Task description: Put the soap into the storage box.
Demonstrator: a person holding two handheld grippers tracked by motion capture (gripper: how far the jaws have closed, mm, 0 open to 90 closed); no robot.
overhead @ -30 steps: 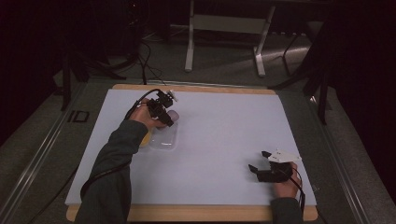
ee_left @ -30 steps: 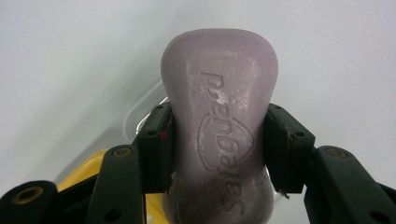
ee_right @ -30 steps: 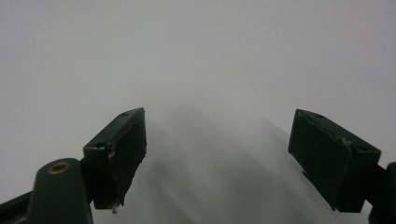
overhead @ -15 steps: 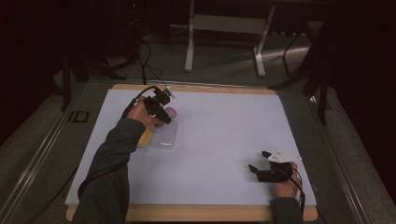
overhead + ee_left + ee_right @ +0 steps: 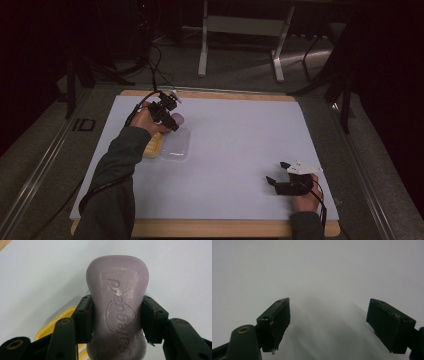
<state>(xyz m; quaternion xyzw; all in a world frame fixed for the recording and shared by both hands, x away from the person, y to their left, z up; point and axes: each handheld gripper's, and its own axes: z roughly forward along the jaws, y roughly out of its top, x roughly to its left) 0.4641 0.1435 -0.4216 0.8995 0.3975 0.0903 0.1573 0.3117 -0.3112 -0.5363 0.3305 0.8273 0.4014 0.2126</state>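
Soap (image 5: 117, 312), lilac bar: pinched across its waist by the left gripper (image 5: 169, 118) and held above the clear lid (image 5: 176, 147) and yellow dish (image 5: 153, 145) at far left, likely for boxing; right gripper (image 5: 278, 172) spread, idle, near right on the mat (image 5: 240, 150).

Soap bar (image 5: 117, 315) sits between the pads of the left gripper (image 5: 165, 114), above the clear lid (image 5: 176, 146) at the mat's (image 5: 240, 150) far-left part. Tray (image 5: 152, 146) lies just left of the lid, apparently touching it. Right gripper (image 5: 281, 179) rests near the mat's near-right corner, well apart.
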